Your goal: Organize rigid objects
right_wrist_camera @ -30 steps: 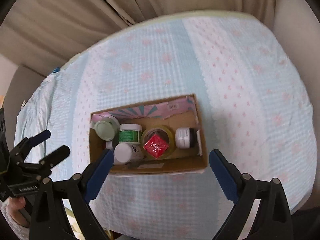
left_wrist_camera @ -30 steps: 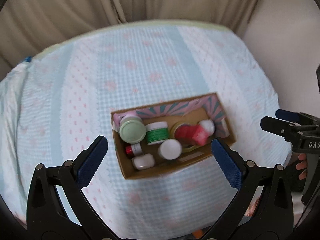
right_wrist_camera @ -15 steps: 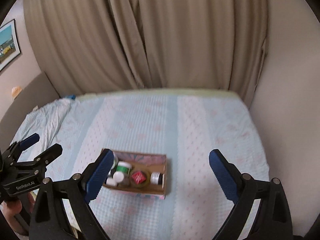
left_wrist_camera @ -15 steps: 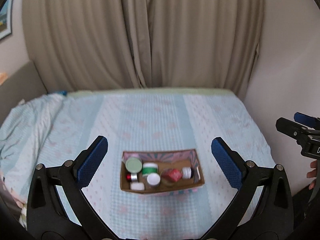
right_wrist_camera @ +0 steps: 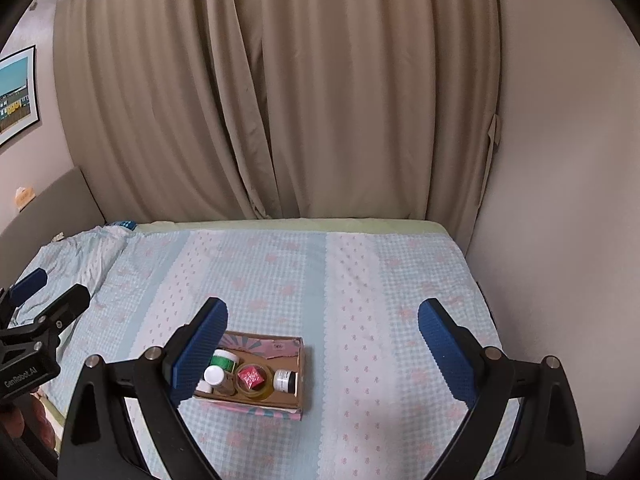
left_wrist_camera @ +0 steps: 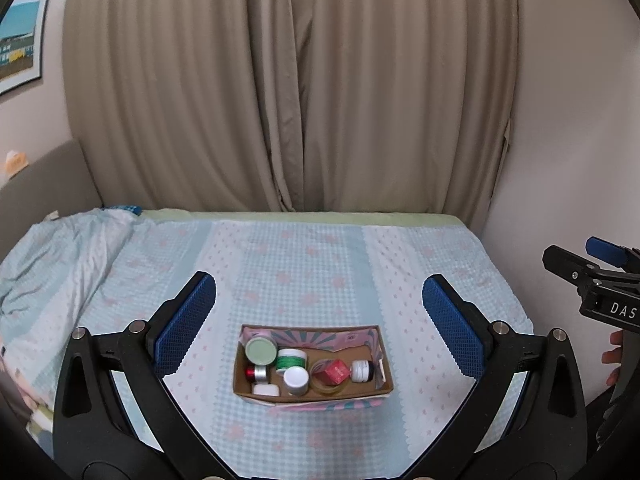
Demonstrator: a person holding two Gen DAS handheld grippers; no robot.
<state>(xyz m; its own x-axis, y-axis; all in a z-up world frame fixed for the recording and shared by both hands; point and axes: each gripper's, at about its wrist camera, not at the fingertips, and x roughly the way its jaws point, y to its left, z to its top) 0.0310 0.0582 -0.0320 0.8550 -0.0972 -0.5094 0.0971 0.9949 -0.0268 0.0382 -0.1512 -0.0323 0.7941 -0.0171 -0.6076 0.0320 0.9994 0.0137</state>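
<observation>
Hovering apart above the box (left_wrist_camera: 312, 394), both tools (left_wrist_camera: 316, 328) spread wide.

A bed (left_wrist_camera: 320, 272) fills the lower half of both views, covered by a pale blue checked sheet (right_wrist_camera: 360, 280) with pink motifs. Beige curtains (left_wrist_camera: 288, 100) hang closed behind it, reaching down to the mattress edge. A framed picture (left_wrist_camera: 20, 40) hangs on the left wall, above a grey headboard (right_wrist_camera: 44, 204).

box (left_wrist_camera: 308, 393): brown cardboard, matt, printed paper outside | bedsheet (left_wrist_camera: 320, 264): soft woven cloth | curtain (left_wrist_camera: 288, 88): matt beige cloth | gripper pads (left_wrist_camera: 450, 328): blue textured rubber
</observation>
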